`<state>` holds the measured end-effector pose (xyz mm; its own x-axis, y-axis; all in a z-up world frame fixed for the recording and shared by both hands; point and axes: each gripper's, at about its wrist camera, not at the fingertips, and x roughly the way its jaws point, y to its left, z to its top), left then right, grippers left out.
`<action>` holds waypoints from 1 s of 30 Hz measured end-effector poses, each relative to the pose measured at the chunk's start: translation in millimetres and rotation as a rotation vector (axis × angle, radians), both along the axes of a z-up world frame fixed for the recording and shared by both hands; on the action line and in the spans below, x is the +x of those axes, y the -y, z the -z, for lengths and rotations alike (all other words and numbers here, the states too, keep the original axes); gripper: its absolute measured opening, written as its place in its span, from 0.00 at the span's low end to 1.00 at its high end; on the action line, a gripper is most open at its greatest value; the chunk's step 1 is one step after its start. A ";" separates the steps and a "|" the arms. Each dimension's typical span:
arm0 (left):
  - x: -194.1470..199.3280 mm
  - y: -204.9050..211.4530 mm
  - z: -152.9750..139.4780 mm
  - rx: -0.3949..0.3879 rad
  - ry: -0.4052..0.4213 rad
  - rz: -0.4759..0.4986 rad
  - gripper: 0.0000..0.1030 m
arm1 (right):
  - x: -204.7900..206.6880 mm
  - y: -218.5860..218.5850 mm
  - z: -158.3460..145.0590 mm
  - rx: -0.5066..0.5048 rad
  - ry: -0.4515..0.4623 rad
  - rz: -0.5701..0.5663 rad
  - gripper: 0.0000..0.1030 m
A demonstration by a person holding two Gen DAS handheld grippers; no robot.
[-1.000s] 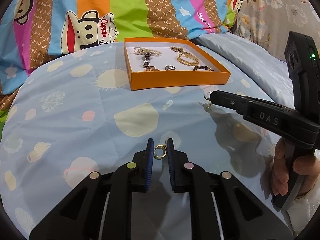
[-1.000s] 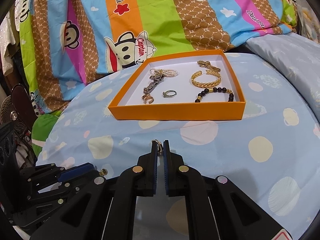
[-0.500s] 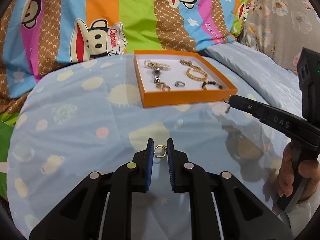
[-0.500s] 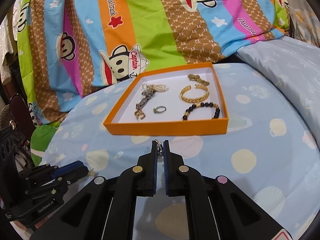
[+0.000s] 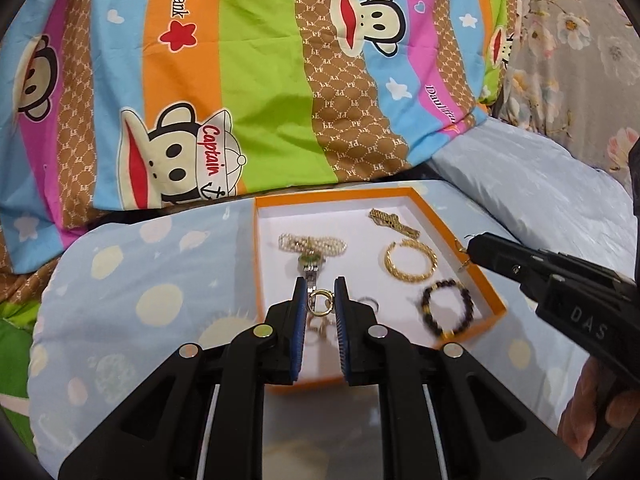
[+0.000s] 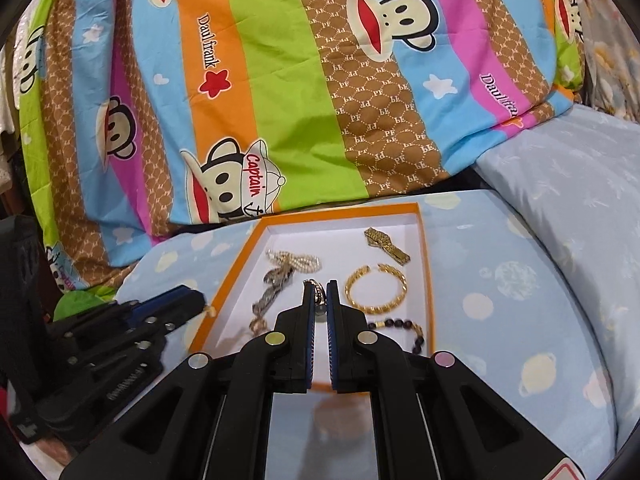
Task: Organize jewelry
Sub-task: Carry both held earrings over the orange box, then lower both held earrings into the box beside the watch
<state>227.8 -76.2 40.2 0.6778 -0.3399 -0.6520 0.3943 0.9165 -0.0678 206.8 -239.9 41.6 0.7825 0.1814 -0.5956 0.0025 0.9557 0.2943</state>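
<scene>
Left tongs (image 5: 320,300) pinch a gold hoop earring (image 5: 319,303), right tongs (image 6: 320,294) nearly closed on another earring (image 6: 319,294); lower both over orange box (image 5: 486,286), release at 6 o'clock bare patch.

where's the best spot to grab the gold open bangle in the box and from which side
Judging by its pose, come from above: the gold bangle lies flat in the orange box. Pinch across the solid band opposite its gap, which faces the far wall, clear of the beaded bracelet.
</scene>
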 end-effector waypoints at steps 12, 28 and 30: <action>29.6 1.5 34.5 -0.036 -0.046 -0.058 0.12 | 22.4 3.5 31.3 0.035 -0.030 0.016 0.05; 31.6 5.0 42.5 0.002 -0.047 -0.059 0.12 | 24.6 -2.7 36.0 0.005 -0.036 0.002 0.05; 31.8 4.9 42.5 0.001 -0.048 -0.059 0.12 | 24.6 -3.6 36.2 0.003 -0.035 0.000 0.05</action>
